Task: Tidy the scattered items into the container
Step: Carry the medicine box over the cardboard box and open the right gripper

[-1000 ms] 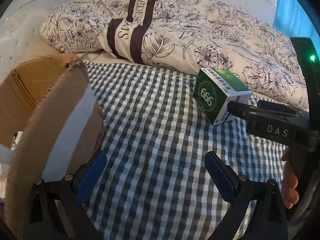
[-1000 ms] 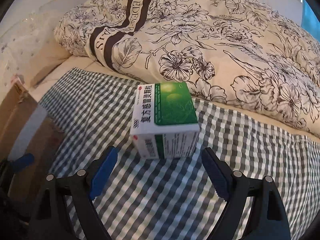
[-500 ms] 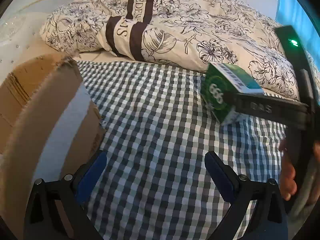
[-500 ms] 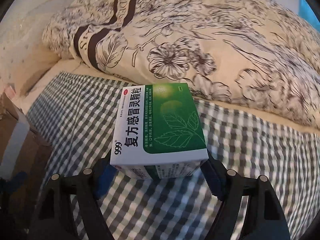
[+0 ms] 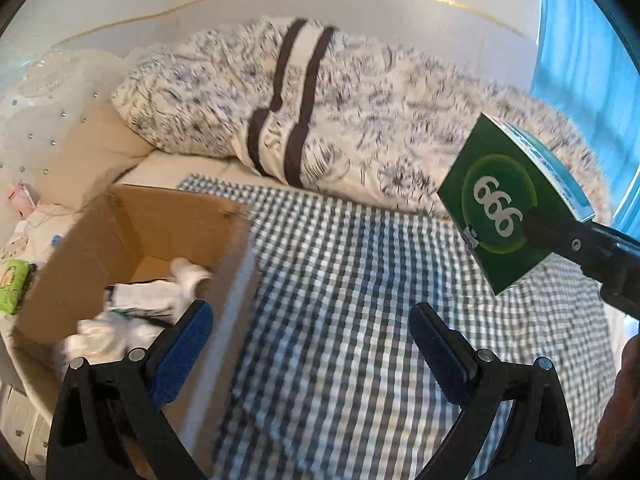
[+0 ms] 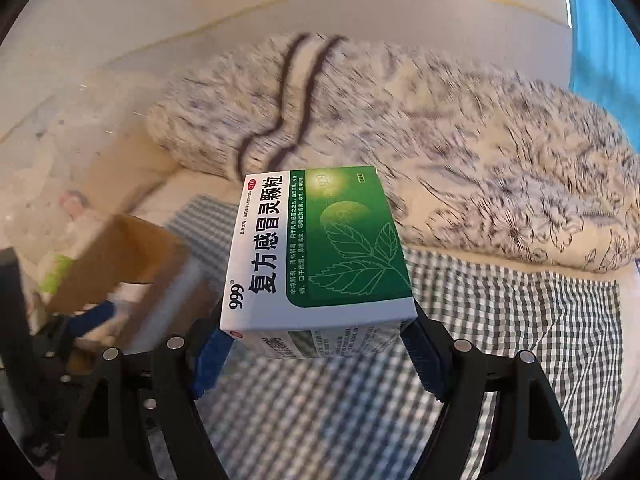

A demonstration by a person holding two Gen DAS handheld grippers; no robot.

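My right gripper (image 6: 316,344) is shut on a green and white medicine box (image 6: 320,248), which hangs in the air above the checked cloth. In the left wrist view the same medicine box (image 5: 504,216) floats at the right, clamped by the right gripper's black finger (image 5: 560,236). The open cardboard box (image 5: 132,240) stands at the left with white socks (image 5: 152,304) and other items inside. My left gripper (image 5: 312,344) is open and holds nothing, low beside the cardboard box's right wall. The cardboard box (image 6: 120,256) appears blurred at the left of the right wrist view.
A checked cloth (image 5: 360,320) covers the bed. A floral duvet (image 5: 320,120) is bunched along the back. A green packet (image 5: 14,284) and small items lie left of the cardboard box. A blue curtain (image 5: 580,40) hangs at the far right. A hand (image 5: 628,380) shows at the right edge.
The right gripper closed on the medicine box and lifted it off the cloth. The left gripper has risen and drawn back, so the cardboard box's inside now shows.
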